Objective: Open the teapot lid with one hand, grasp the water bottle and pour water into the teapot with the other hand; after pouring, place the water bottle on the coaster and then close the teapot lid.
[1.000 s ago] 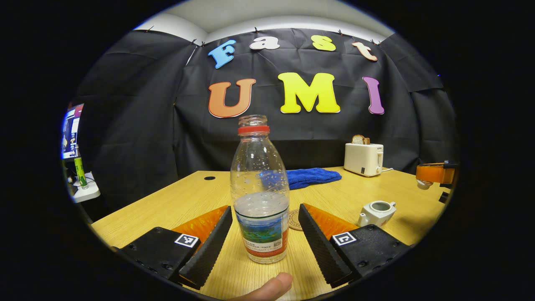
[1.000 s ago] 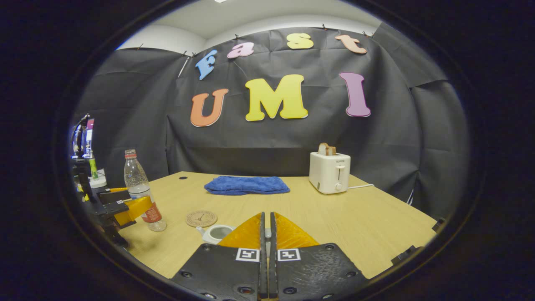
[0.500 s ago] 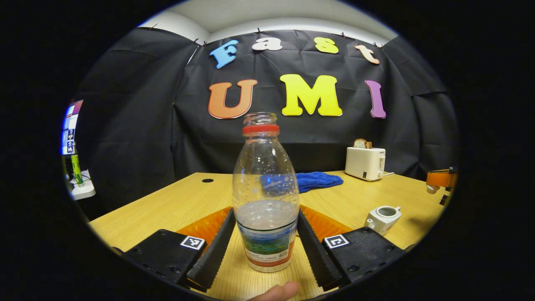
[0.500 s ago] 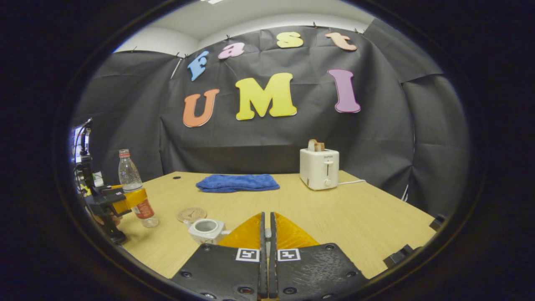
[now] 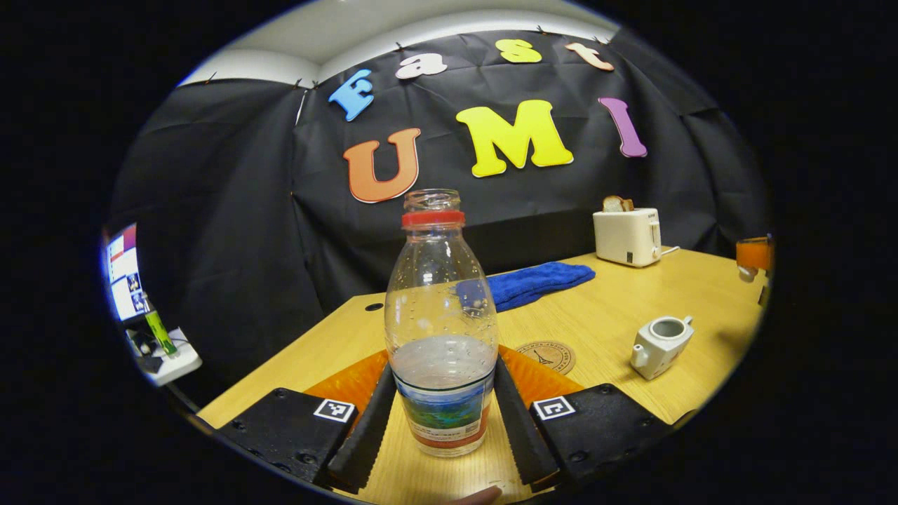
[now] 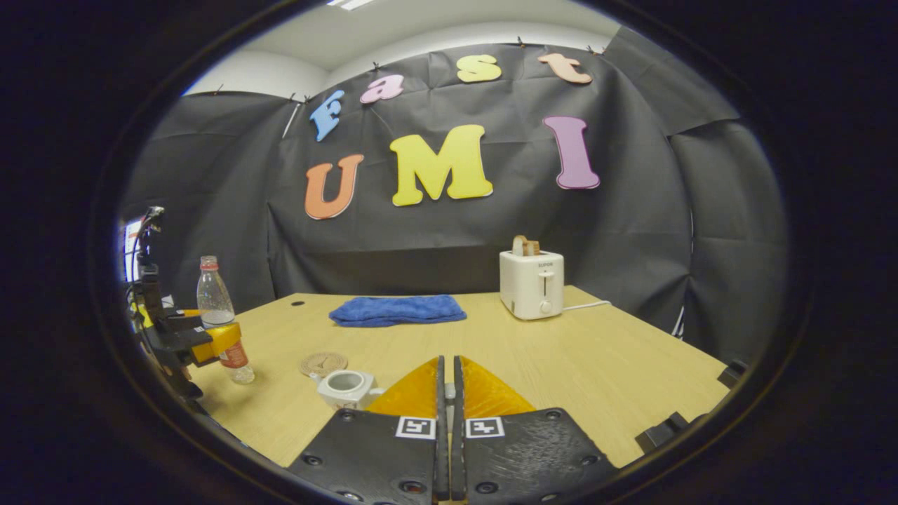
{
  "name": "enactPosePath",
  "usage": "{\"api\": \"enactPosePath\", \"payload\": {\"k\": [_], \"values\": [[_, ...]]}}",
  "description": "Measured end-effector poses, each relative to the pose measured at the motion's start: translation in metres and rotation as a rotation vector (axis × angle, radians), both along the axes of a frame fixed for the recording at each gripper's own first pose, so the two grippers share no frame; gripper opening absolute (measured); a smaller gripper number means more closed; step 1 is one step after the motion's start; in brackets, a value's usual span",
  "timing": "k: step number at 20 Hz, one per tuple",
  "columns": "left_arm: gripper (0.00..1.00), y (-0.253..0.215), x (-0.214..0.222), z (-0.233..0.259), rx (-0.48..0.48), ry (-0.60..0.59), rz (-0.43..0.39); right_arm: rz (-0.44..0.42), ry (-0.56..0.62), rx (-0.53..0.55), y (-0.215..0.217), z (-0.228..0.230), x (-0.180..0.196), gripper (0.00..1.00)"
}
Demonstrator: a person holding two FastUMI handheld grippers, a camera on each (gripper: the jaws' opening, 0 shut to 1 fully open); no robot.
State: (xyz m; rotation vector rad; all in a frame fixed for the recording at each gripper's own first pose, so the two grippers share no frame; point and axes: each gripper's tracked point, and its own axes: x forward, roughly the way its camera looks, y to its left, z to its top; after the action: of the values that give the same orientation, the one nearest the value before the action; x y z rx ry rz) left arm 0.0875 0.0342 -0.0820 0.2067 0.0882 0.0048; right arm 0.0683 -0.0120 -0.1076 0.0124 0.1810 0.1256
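Bench [image 5: 617, 308] scene; left hand-held gripper [image 5: 442, 414] pinching upright bottle [image 5: 440, 330]; lidless teapot [image 5: 659, 344] off to its right; right hand-held gripper [image 6: 447, 393] pressed together, contents unclear.

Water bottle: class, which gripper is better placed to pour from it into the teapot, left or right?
Left. Its jaws already clamp the water bottle; the open teapot stands nearby.

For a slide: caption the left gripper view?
Left gripper shut on clear plastic water bottle; lidless white teapot waits nearby.
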Motion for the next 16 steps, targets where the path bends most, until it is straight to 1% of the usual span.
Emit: {"api": "enactPosePath", "payload": {"k": [2,4,8,13,16], "values": [[0.77,0.001,-0.001,0.005,0.104,0.008,0.012,-0.003,-0.009,-0.008,-0.004,0.004,-0.001,0.01],[0.77,-0.002,-0.002,0.014,0.228,0.005,0.015,-0.013,-0.018,-0.015,-0.01,0.009,0.0,0.01],[0.76,-0.009,0.0,0.021,0.458,0.014,-0.002,-0.035,-0.024,-0.032,-0.022,0.012,0.001,0.01],[0.76,-0.011,0.005,0.01,0.696,0.085,0.012,-0.065,-0.042,-0.067,-0.036,0.016,0.003,0.01],[0.76,-0.021,0.007,0.004,0.854,0.107,-0.008,-0.093,-0.059,-0.081,-0.048,0.021,0.005,0.01]]}}
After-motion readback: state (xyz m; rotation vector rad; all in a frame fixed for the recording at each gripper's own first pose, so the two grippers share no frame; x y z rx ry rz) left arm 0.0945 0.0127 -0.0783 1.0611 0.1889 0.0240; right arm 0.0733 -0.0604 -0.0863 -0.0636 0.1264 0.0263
